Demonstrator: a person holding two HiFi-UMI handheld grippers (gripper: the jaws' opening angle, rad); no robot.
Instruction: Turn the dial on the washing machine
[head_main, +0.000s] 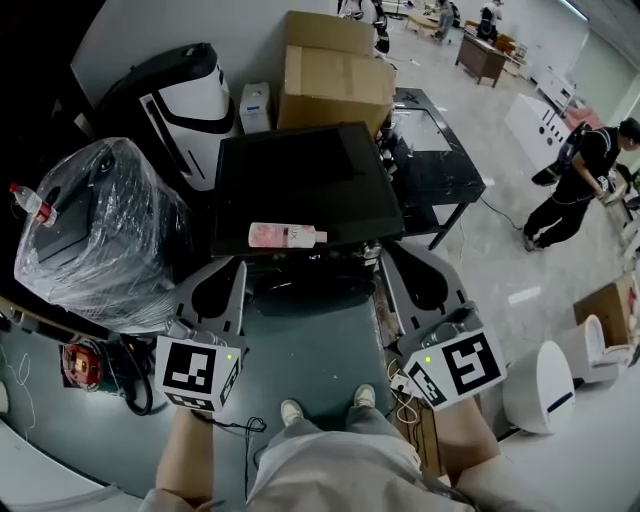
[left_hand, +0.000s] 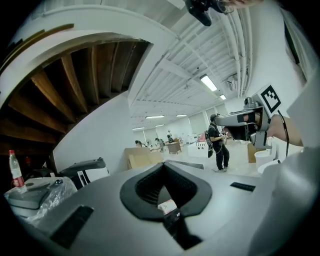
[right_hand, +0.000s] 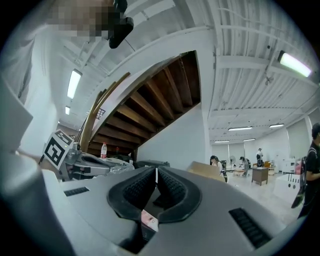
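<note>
Left tool (left_hand: 163, 167): clenched, empty.
Right tool (right_hand: 156, 172): clenched, empty.
Black unit (head_main: 300, 180): dead ahead, between both tools; I see no dial.

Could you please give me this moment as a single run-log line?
left claw: shut, empty | right claw: shut, empty | pink bottle: lying on black machine top

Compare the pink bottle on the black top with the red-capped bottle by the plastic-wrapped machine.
The pink bottle lies on its side on the black top; the red-capped bottle stands upright by the plastic-wrapped machine. The pink bottle has a white cap, the red-capped bottle a red one. Both are small bottles.
</note>
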